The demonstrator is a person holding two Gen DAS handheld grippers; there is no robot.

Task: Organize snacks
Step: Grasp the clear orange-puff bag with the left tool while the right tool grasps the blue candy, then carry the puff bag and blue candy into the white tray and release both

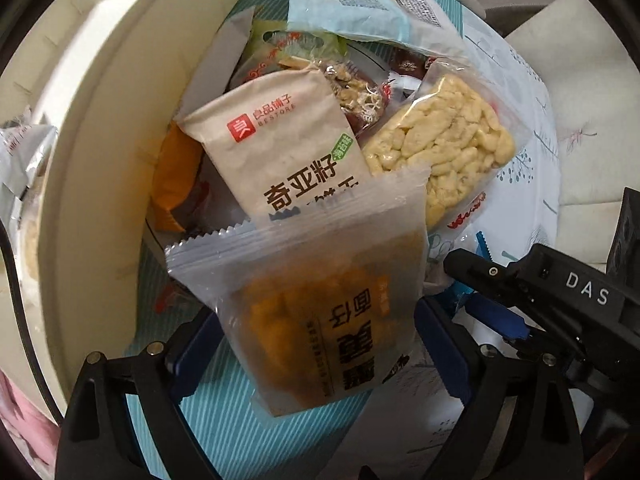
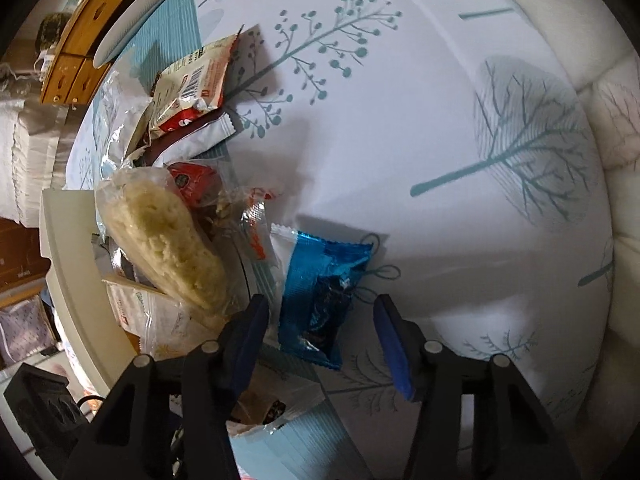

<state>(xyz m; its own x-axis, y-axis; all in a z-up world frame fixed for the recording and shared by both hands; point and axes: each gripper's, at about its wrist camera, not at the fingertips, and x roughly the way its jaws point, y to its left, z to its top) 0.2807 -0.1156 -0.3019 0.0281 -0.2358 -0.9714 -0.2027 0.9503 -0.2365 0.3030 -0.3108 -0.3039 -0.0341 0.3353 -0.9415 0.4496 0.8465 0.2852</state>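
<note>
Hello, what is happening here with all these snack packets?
A person is sorting snack packets on a tree-print tablecloth with a gripper in each hand. The left gripper, jaws wide, sits around a frosted packet of orange snacks beside a pile. The right gripper straddles a blue foil packet; its pads are not touching it yet.

Frosted, semi-clear plastic on the orange snack bag (image 1: 316, 320); matt, paper-like beige wrapper (image 1: 276, 148) just behind it. Glossy crinkled blue foil packet (image 2: 320, 296) on smooth printed tablecloth (image 2: 460, 140). Matt black plastic tongs (image 2: 320, 340) with blue rubbery pads (image 2: 394, 352).
</note>
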